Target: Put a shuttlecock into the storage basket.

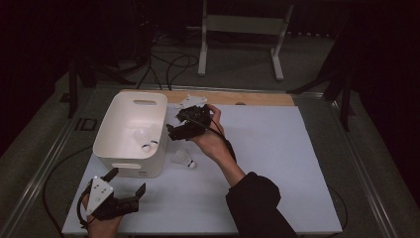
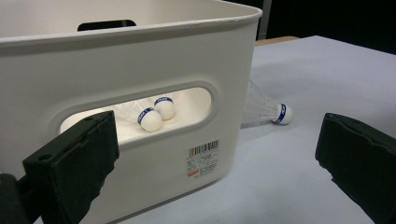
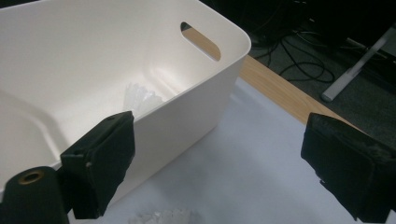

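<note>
white shuttlecock (image 1: 183, 159) lies on the worktop (image 1: 267, 163) just beside the bin (image 1: 130, 134), cork tip pointing right. right tool (image 1: 185, 124) hovers nearer, above and behind it, jaws spread, empty; left tool (image 1: 126, 184) also gapes, farther off.

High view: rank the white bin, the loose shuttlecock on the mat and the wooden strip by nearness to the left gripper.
From the left gripper:
1. White bin, just ahead.
2. Loose shuttlecock, right of the bin.
3. Wooden strip, far edge.
</note>
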The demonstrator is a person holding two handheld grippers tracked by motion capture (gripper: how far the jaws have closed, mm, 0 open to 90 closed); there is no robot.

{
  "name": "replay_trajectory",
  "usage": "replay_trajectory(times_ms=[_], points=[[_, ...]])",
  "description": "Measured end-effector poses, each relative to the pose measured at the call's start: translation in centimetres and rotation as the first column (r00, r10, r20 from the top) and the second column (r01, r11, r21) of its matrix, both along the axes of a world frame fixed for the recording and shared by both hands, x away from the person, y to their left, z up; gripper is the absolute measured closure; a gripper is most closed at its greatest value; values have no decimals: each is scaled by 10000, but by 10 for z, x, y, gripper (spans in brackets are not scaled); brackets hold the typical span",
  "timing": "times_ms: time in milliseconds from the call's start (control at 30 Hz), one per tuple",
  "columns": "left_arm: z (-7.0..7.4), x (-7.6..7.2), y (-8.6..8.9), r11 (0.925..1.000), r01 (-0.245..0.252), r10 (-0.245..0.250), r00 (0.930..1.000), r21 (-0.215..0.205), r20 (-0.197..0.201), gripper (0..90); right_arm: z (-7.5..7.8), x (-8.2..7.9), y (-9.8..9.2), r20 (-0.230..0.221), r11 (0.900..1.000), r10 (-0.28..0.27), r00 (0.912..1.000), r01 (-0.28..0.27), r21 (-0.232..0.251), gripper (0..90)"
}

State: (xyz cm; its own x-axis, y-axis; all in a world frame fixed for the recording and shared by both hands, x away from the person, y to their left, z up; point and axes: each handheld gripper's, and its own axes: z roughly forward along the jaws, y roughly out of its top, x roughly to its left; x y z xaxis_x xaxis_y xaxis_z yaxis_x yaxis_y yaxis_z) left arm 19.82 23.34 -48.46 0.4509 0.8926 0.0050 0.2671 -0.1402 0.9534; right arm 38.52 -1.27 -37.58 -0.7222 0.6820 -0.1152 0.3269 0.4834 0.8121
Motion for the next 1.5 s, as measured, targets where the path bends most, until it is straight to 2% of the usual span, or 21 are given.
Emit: replay_trajectory(times_ms=[800,1500], points=[[0,0,0,10000,-18,18,10000,-30,37,2,-21,0,6,-338,9986,51,9994,-69,-530,101],[0,0,0,10000,-21,22,10000,-30,29,2,-38,0,6,-670,9969,-7,9978,-45,-782,101]])
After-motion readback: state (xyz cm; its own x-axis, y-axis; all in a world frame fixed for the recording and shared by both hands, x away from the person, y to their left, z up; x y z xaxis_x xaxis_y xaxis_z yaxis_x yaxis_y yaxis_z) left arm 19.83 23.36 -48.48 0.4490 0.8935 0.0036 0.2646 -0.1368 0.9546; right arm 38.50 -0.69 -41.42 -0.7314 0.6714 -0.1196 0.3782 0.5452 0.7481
